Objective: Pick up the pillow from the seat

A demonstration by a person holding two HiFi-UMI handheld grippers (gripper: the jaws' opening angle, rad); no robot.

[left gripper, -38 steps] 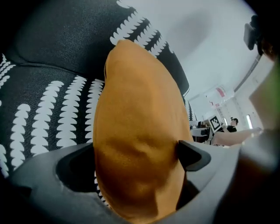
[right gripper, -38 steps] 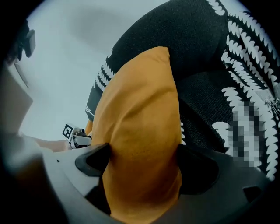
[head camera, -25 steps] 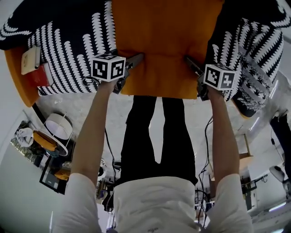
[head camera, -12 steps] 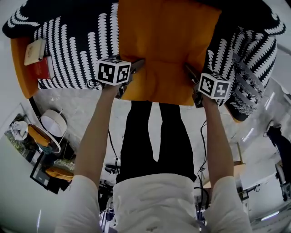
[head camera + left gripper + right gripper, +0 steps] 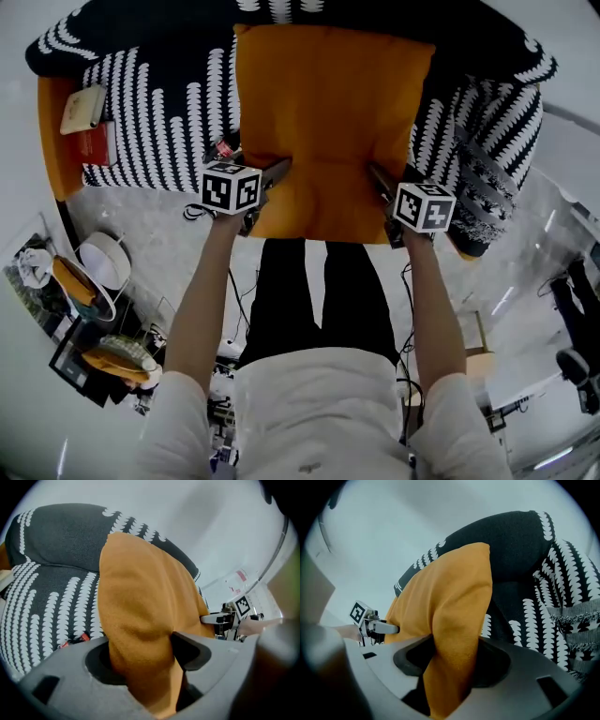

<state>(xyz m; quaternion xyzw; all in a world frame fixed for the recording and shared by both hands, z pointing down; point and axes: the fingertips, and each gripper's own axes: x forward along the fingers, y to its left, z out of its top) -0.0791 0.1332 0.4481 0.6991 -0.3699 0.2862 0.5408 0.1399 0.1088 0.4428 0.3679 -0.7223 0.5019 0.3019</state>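
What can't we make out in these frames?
1. Head view: the seat under the pillow, covered by it.
2. Head view: small red item beside the left hand-held gripper, too small to identify.
3. Head view: chair back, cut off by the top edge.
4. Head view: print on the book-like items, too small.

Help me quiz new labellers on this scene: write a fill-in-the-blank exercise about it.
1. The pillow is plain ___ in colour.
2. The number of grippers clamping it is ___: the left gripper and the right gripper.
3. The seat has a black cover with ___ markings.
Missing words: orange; two; white.
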